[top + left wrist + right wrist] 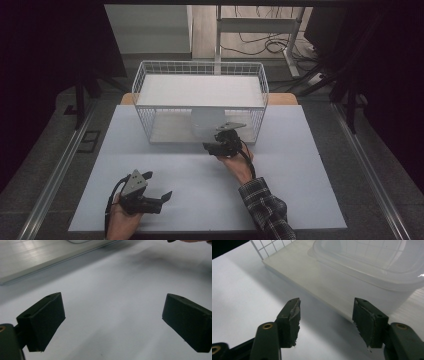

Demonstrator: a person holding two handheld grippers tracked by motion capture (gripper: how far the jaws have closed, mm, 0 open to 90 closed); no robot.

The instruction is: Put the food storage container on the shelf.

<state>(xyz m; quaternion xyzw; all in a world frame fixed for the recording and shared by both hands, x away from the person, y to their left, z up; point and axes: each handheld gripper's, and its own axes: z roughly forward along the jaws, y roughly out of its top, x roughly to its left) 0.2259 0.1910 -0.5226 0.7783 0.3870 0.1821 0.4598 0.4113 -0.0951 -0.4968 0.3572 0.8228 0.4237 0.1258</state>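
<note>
right hand-held gripper [325,322] gapes just short of the translucent plastic lidded box [372,267] inside the white wire basket [145,75]; left hand-held gripper [112,322] wide open over the white table [200,195].

Left tongs [162,197] and right tongs [212,147] seemingly agape.

White table [280,200], wire shelf rack [145,85], clear container [205,125] inside

You see a white wire basket [200,70] on a pale grey desk [280,190]. The container [372,272] inside is translucent white. Your sleeve [265,205] is dark plaid, and the jaws are black.
</note>
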